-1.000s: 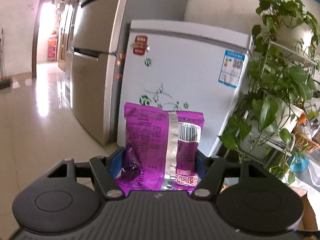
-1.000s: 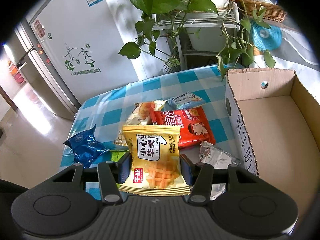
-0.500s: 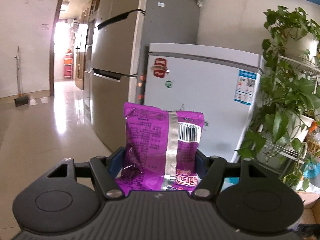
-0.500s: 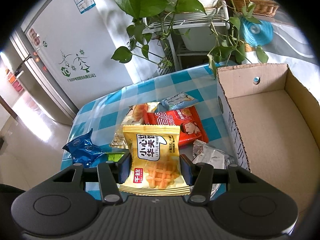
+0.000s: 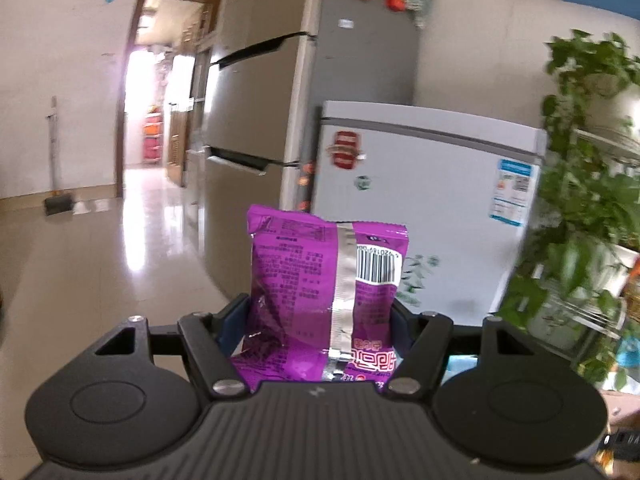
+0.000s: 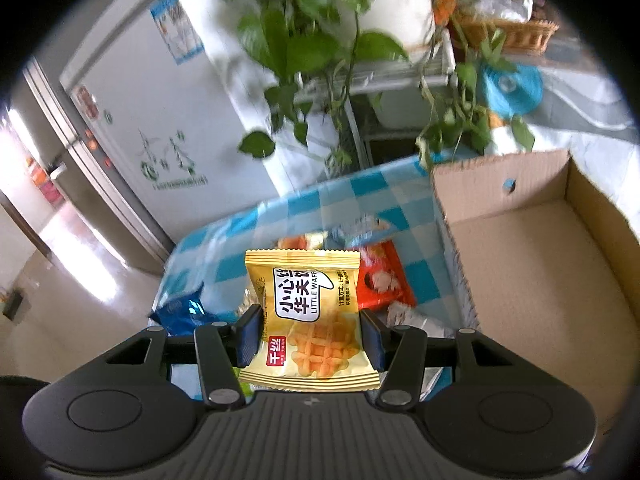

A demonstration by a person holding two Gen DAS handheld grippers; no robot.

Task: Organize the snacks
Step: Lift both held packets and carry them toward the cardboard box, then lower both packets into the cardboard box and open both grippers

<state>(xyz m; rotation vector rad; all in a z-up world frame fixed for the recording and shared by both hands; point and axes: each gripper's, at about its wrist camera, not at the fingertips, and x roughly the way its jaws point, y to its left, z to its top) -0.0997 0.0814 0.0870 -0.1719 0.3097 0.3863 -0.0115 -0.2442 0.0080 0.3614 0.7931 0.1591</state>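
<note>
My left gripper (image 5: pixel 316 320) is shut on a purple snack bag (image 5: pixel 326 292), held upright in the air with its barcode side toward the camera. My right gripper (image 6: pixel 310 338) is shut on a yellow waffle packet (image 6: pixel 310 320), lifted above the blue-checked table (image 6: pixel 320 204). On the cloth behind the packet lie a red snack bag (image 6: pixel 380 284), a blue wrapper (image 6: pixel 182 312), a silvery wrapper (image 6: pixel 404 314) and other packets, partly hidden. An open cardboard box (image 6: pixel 540 264) stands to the right, with nothing visible inside it.
A white freezer (image 5: pixel 424 208) and a tall grey fridge (image 5: pixel 256 128) stand beyond the table. Potted plants on a white rack (image 6: pixel 360 56) hang over the table's far edge. A doorway (image 5: pixel 160 92) and shiny floor (image 5: pixel 100 264) are at left, a wicker basket (image 6: pixel 512 34) at far right.
Both grippers have risen with their snacks. The left view has tilted up and swung left, showing more of the fridge and doorway. In the right view the table and box have drifted away.
</note>
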